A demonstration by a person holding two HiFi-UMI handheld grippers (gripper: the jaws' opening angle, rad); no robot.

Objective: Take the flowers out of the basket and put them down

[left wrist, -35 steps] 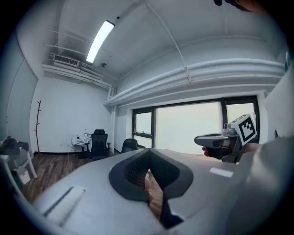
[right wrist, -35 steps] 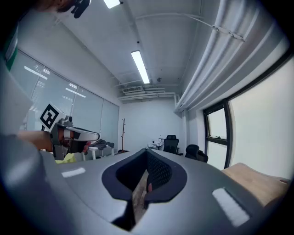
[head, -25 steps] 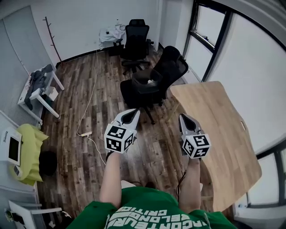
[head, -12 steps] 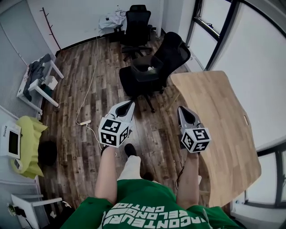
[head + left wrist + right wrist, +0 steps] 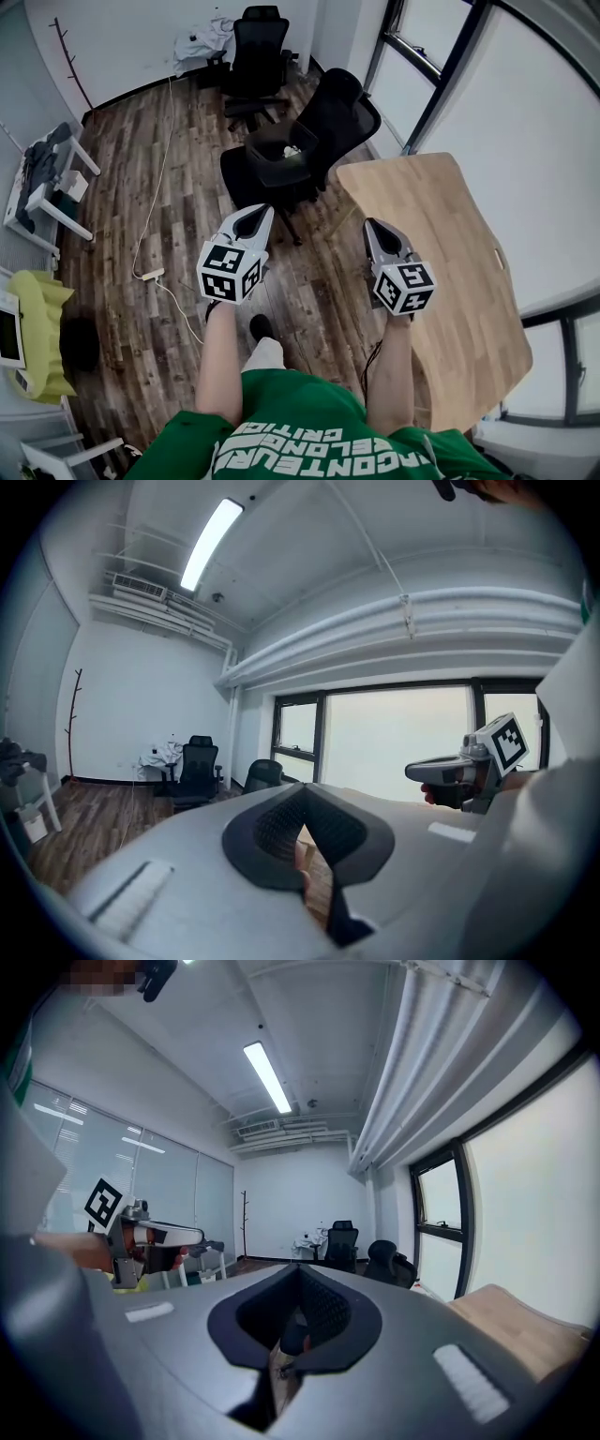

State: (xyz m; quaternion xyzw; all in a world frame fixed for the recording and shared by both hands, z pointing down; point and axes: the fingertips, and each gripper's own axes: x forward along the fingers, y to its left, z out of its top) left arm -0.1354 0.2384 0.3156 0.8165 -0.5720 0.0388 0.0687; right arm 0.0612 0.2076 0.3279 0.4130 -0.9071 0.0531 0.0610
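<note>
From where I stand, the left gripper (image 5: 258, 217) and right gripper (image 5: 373, 228) hang mid-frame, jaws pressed together on nothing, beside the wooden table (image 5: 441, 244) at right, with no basket or flowers in sight, so the task looks unstarted.

The floor (image 5: 112, 225) is dark, streaky wood planks, the table (image 5: 450, 272) pale smooth matt wood, the chair (image 5: 333, 108) black cloth and plastic, the shirt (image 5: 300, 427) green cloth, the left gripper (image 5: 262, 210) matt grey plastic.
</note>
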